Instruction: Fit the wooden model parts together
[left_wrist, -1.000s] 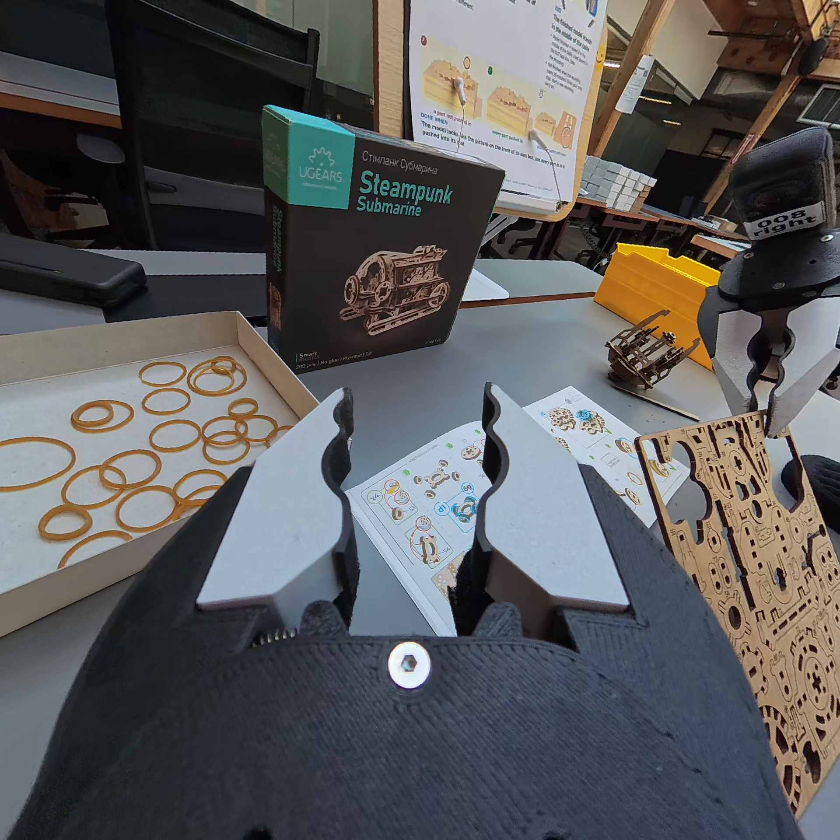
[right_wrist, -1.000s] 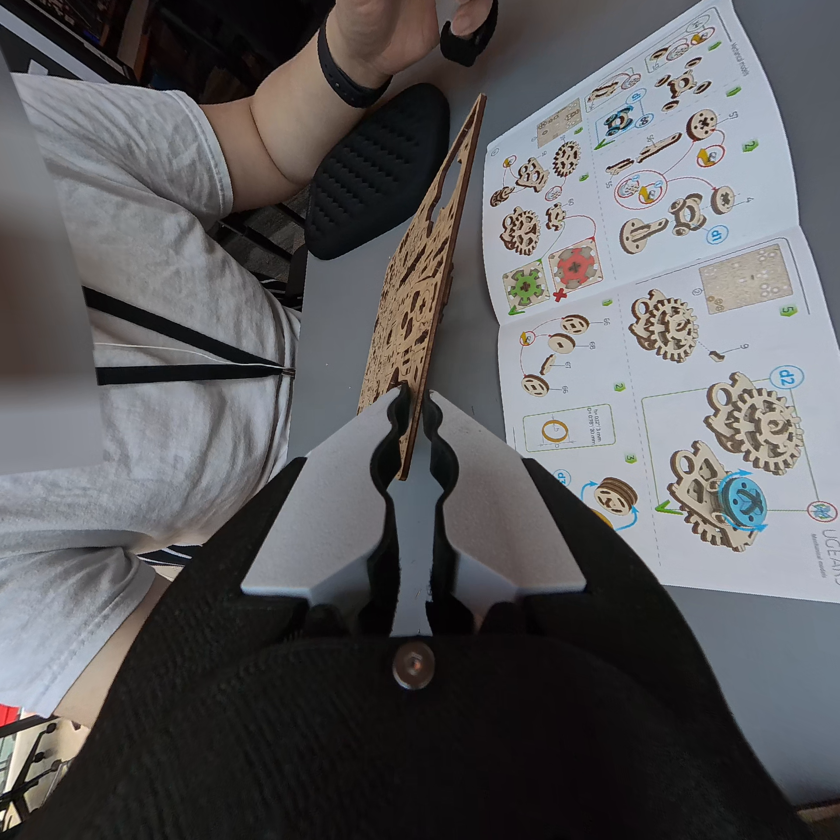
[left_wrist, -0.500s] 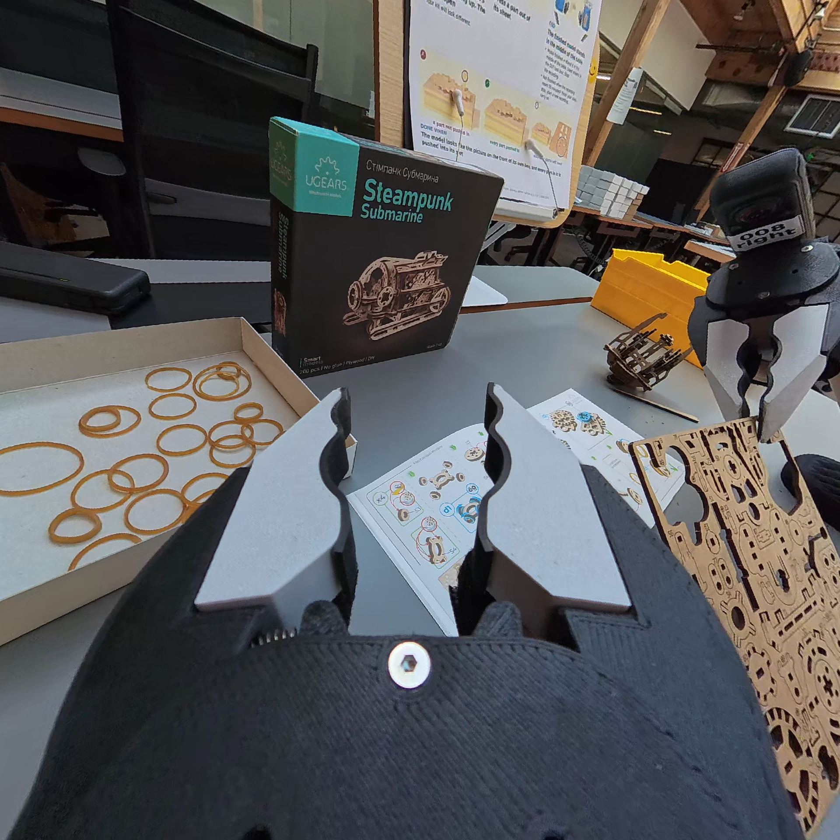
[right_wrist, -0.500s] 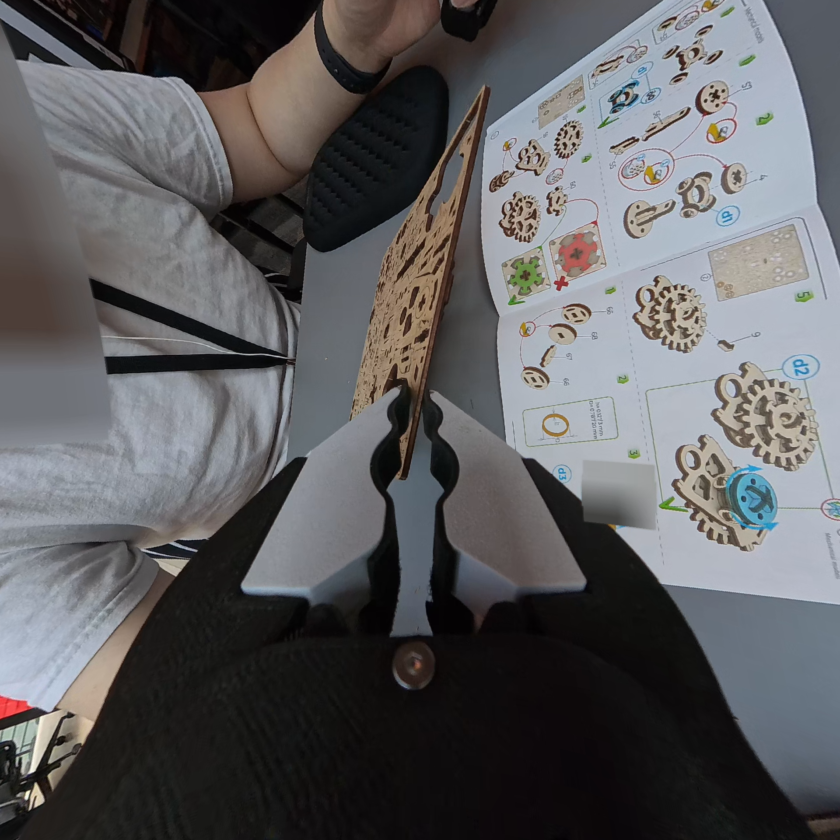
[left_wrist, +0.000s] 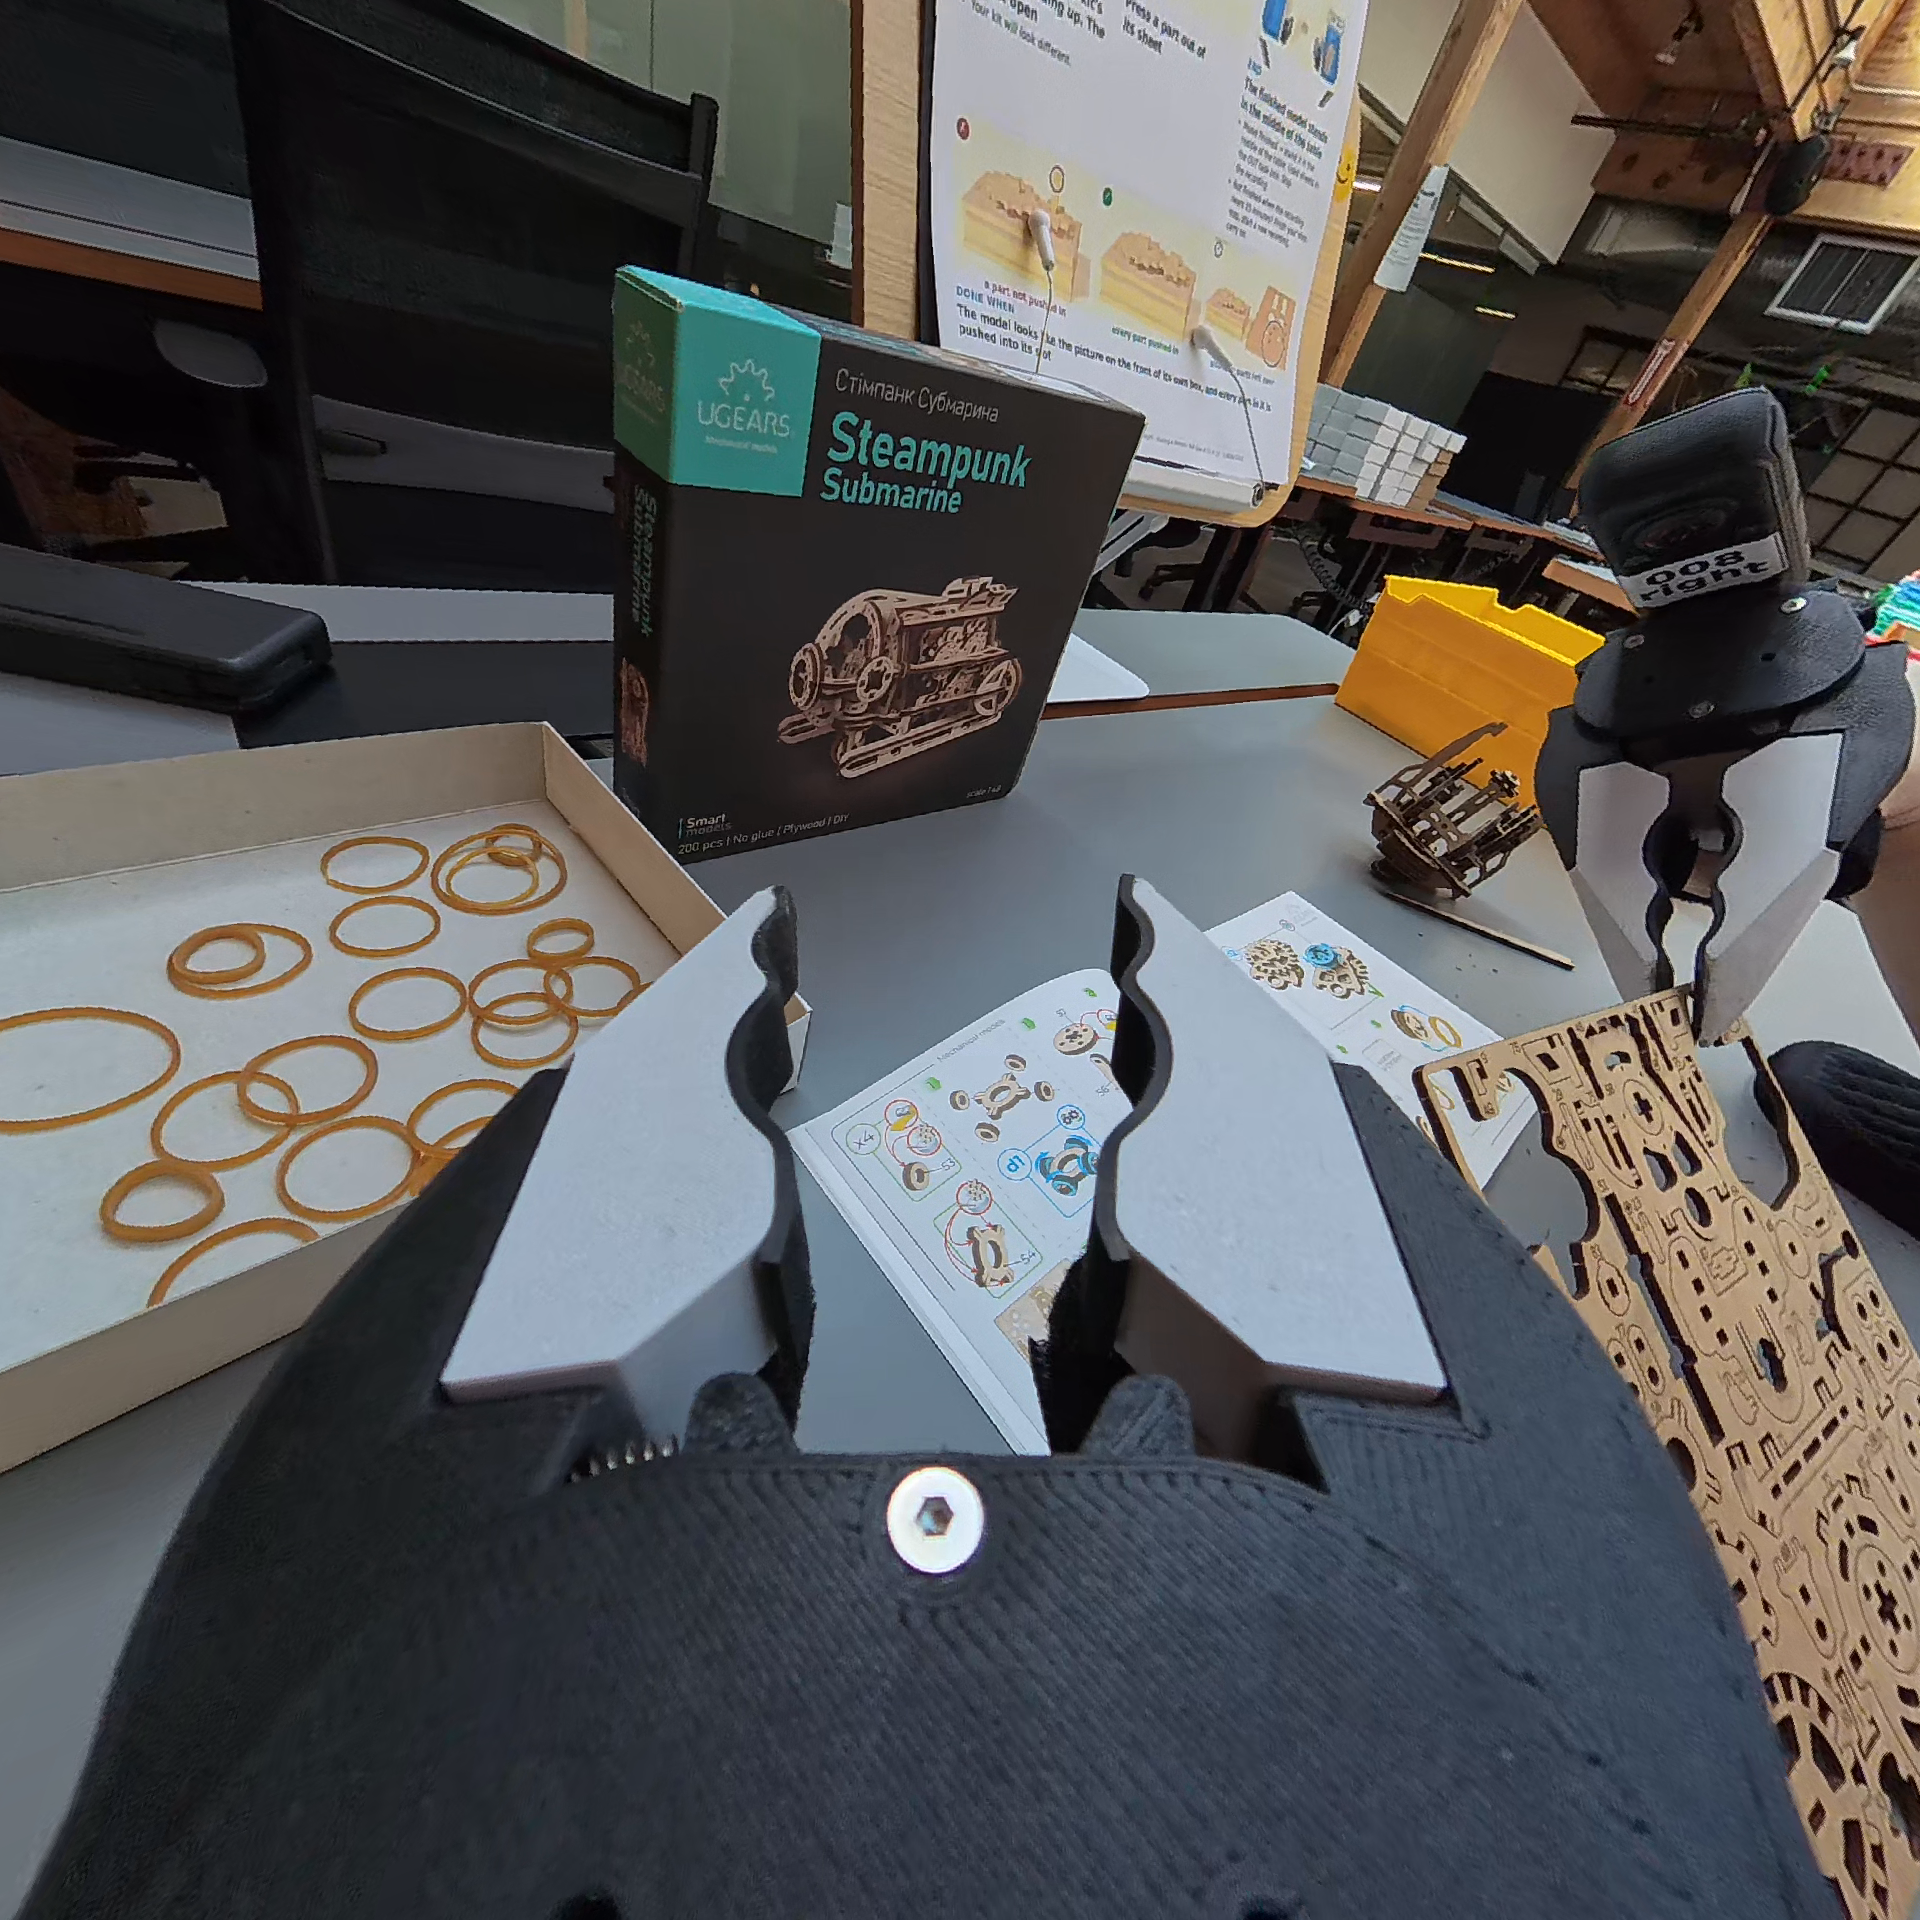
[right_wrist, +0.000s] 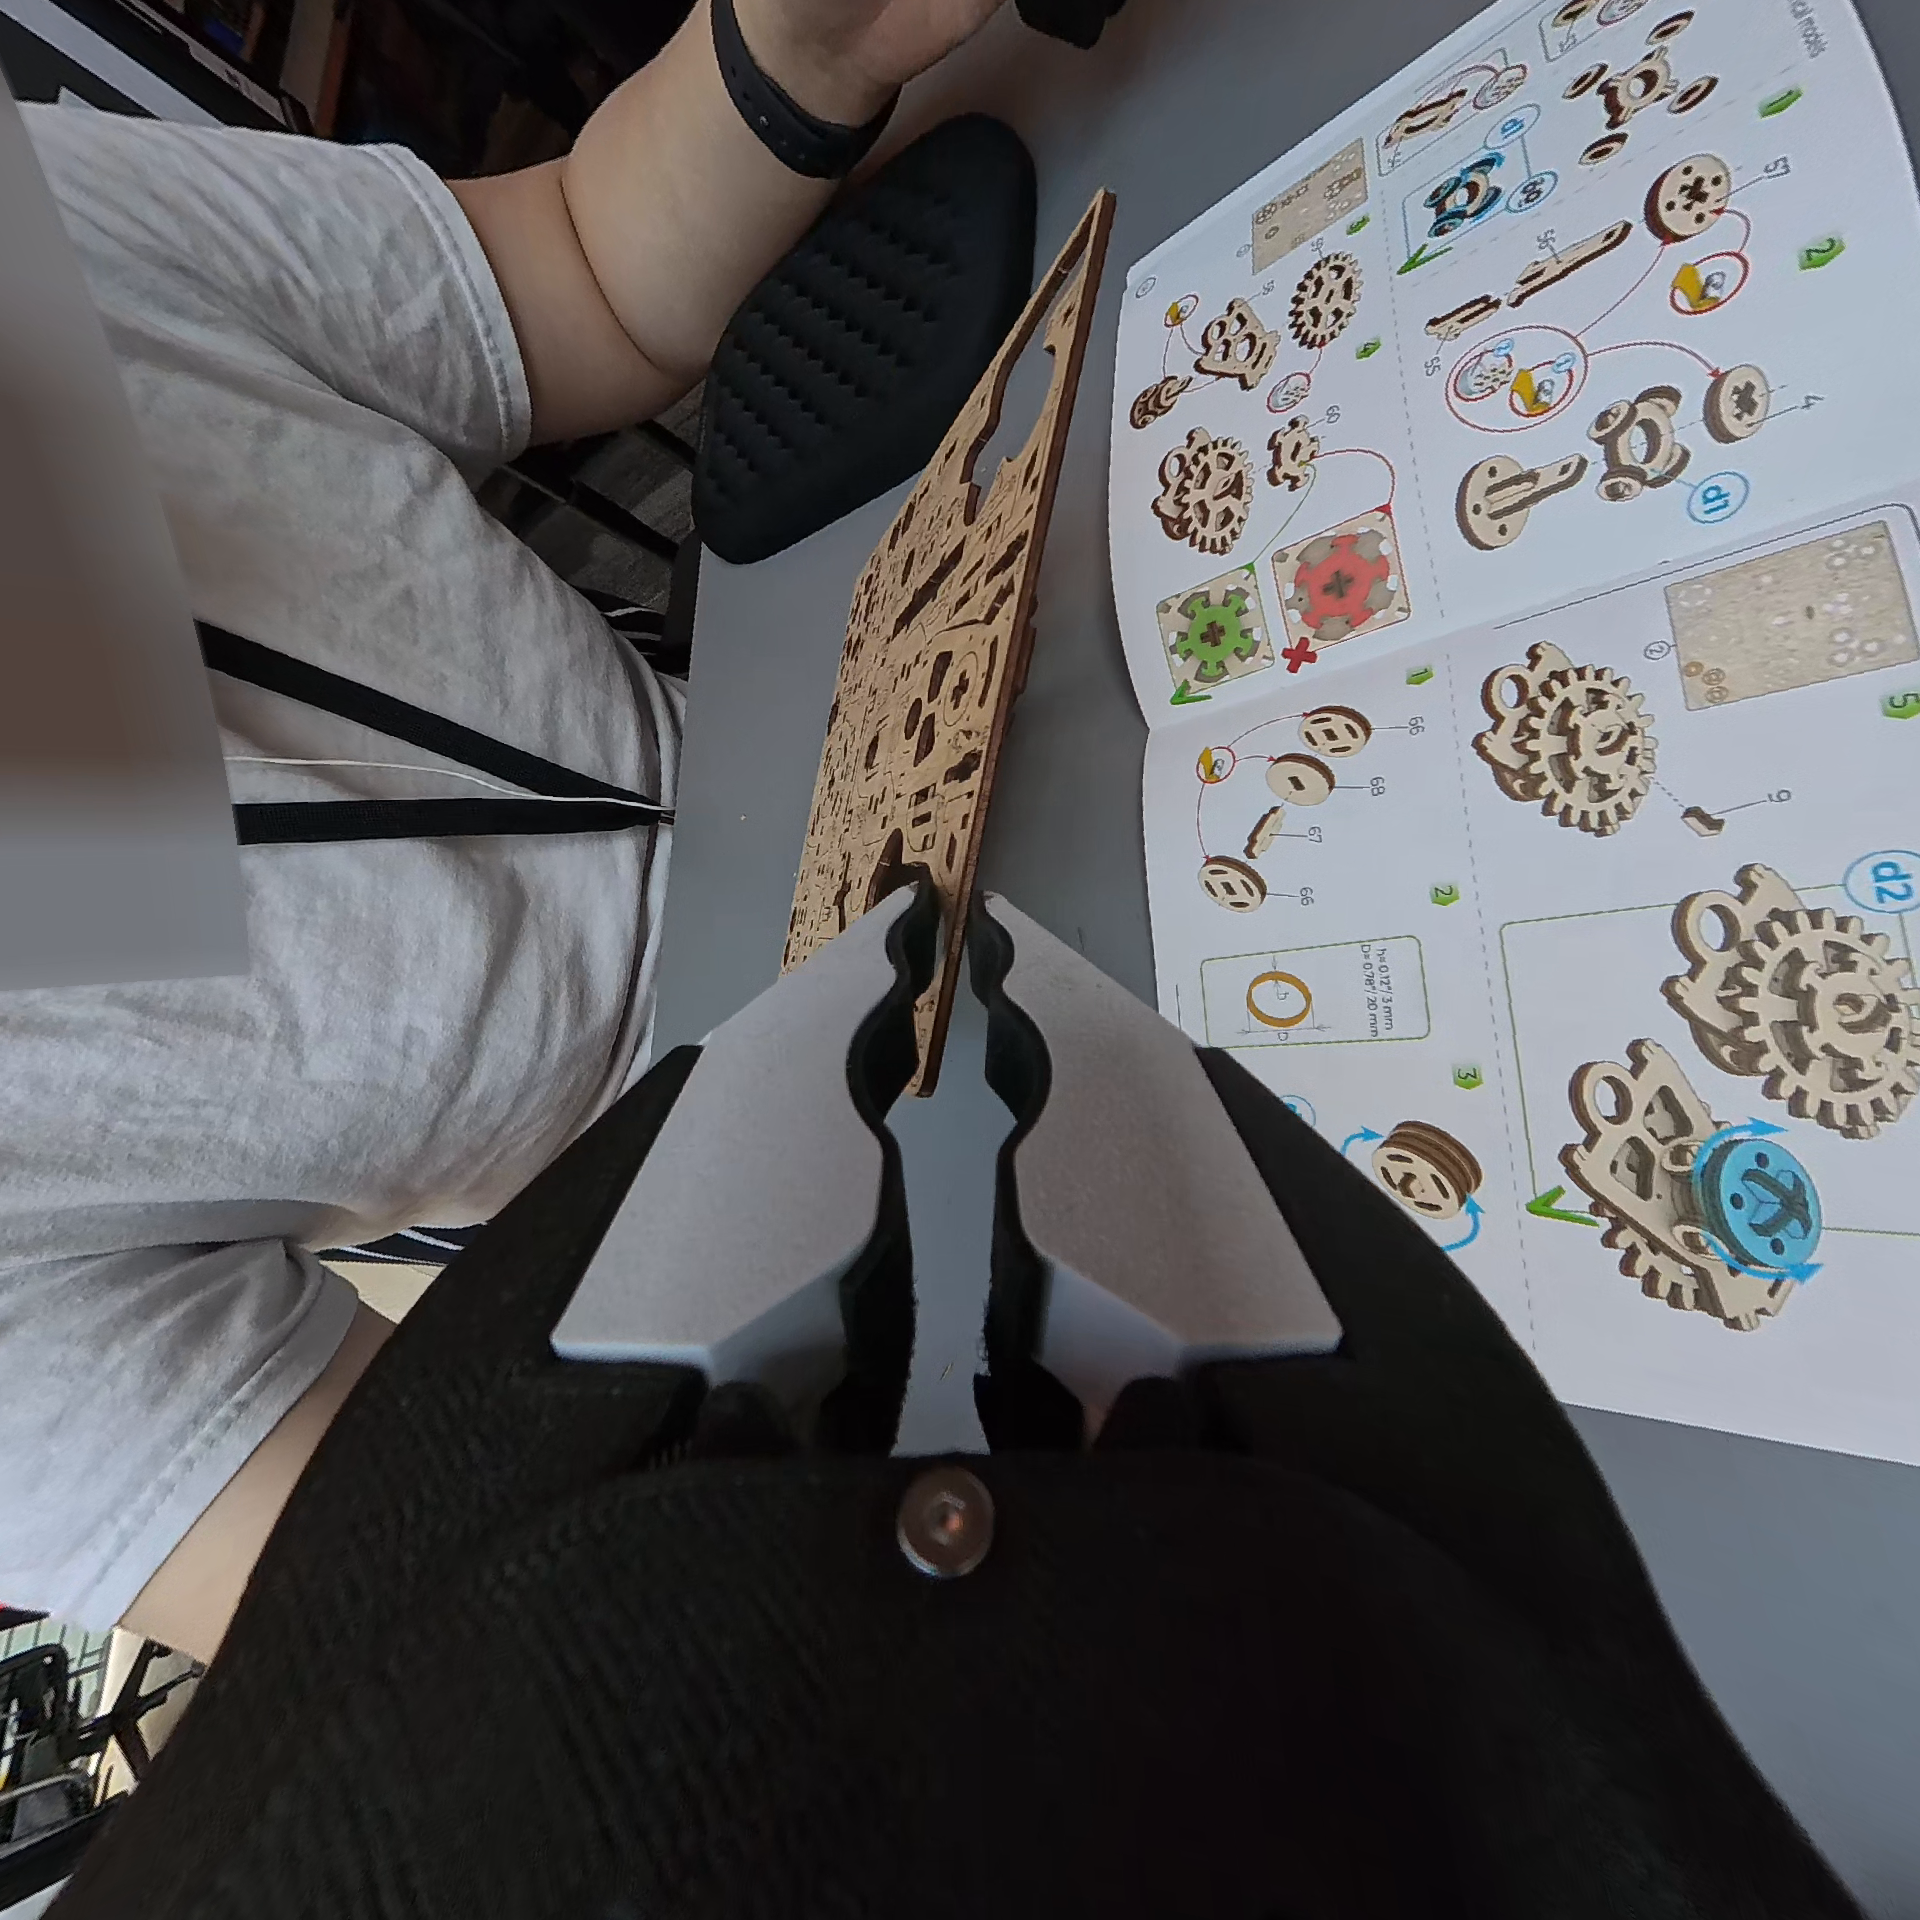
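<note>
A laser-cut wooden parts sheet (left_wrist: 1704, 1299) stands on edge, tilted, on the grey table at the right. My right gripper (left_wrist: 1688, 997) is shut on the sheet's upper corner. In the right wrist view the sheet (right_wrist: 956, 623) runs away from the gripper (right_wrist: 951, 904), clamped between the jaws. My left gripper (left_wrist: 951, 925) is open and empty, held above the open instruction booklet (left_wrist: 987, 1143), left of the sheet. A small partly built wooden model (left_wrist: 1444, 821) sits on the table beyond the booklet. The booklet (right_wrist: 1558, 727) lies right of the sheet in the right wrist view.
The dark kit box (left_wrist: 862, 582) stands upright behind the booklet. A cardboard tray (left_wrist: 613, 810) with several rubber bands lies at the left. A yellow bin (left_wrist: 1455, 665) is at the back right. A black ribbed pad (right_wrist: 862, 343) and a person's forearm (right_wrist: 665, 208) lie beyond the sheet. Left tips to right tips: about 25 cm.
My right gripper with the sheet has drifted slightly left and lower in the left wrist view. My left gripper stays open in the same place.
</note>
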